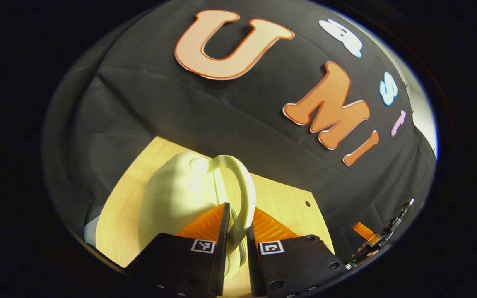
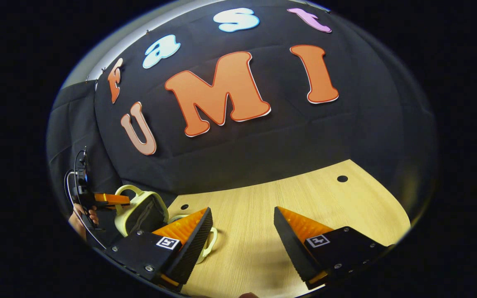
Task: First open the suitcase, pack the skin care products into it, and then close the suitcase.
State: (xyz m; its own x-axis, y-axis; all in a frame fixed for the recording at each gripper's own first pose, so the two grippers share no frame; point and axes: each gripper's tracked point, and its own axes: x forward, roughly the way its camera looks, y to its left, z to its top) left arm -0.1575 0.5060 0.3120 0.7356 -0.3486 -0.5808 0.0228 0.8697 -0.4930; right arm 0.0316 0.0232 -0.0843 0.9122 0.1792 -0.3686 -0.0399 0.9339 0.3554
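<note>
In the left gripper view, the left gripper (image 1: 238,225) at bottom centre has its jaws closed on the curved handle (image 1: 244,194) of the pale cream hard-shell suitcase (image 1: 176,194), whose body rises just left of the jaws over the light wooden desk (image 1: 288,203). In the right gripper view, the right gripper (image 2: 242,225) hangs with jaws wide apart over bare desk; the suitcase sits at lower left, beyond its left finger, with the left gripper on its handle.
</note>
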